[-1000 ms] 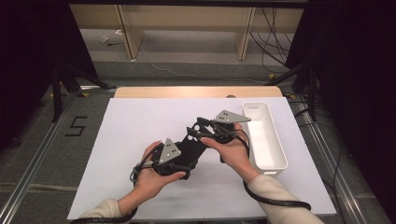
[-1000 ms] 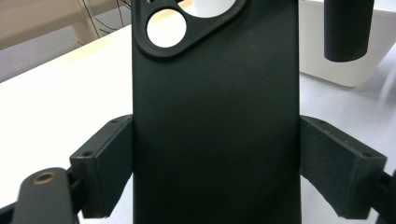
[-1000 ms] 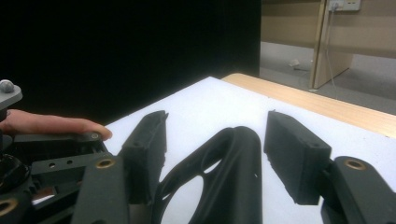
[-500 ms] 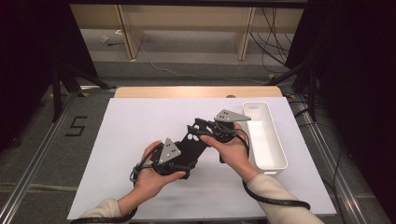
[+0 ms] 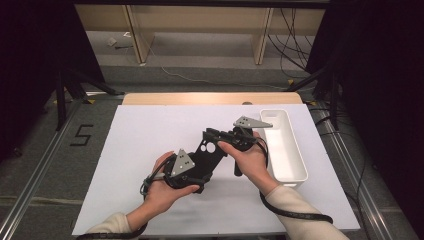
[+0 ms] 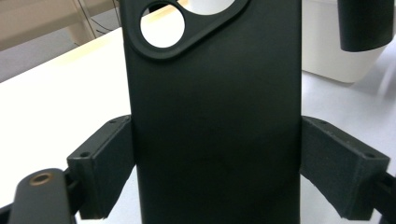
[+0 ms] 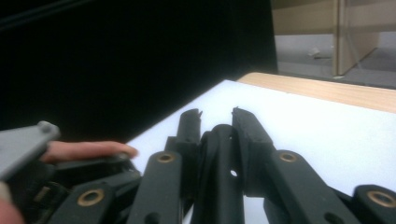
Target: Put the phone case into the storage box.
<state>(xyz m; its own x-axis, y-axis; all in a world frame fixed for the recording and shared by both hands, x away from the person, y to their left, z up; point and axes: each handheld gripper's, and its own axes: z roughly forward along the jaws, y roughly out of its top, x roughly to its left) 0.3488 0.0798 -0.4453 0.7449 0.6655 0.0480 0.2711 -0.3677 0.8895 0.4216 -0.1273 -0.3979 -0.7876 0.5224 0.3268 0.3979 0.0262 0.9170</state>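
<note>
Left hand-held gripper (image 5: 200, 167): jaws spread wide, pads clamped on both long edges of a black phone case (image 6: 215, 116), which is held above the white bench (image 5: 150, 135) at its middle. The case's camera cut-out points away from the left hand.

Right hand-held gripper (image 7: 217, 116): jaws have just been closing and are now nearly together, pinching the case's far edge.

White tray (image 5: 285, 145) just right of the right hand.

Floor marking left of the bench reads "5" (image 5: 81, 135).
</note>
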